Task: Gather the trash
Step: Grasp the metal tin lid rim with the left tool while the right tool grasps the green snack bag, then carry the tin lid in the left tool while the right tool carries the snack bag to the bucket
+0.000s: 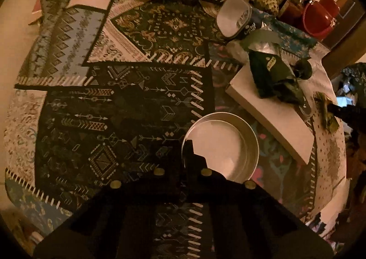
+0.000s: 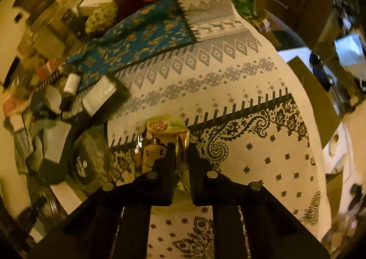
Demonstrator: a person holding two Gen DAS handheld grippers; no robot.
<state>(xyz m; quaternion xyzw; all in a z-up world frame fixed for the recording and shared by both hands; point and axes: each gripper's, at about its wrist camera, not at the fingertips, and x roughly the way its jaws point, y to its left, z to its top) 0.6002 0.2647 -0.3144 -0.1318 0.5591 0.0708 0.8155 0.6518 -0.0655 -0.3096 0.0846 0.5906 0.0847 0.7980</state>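
Both clenching — left gripper [image 1: 186, 156] pinching metal tin [image 1: 220, 144] by its rim, right gripper [image 2: 180, 156] squeezing shiny snack wrapper [image 2: 165, 131].

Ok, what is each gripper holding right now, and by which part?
The left gripper is shut on the metal bowl at its near rim. The right gripper is shut on the foil wrapper at its near end.

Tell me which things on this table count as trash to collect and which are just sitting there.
Part of the job:
- shiny snack wrapper, pinched in the right gripper
- crumpled dark green packet on the white board

Just lying about:
- round metal tin, its rim pinched by the left gripper
- patterned tablecloth
- red container
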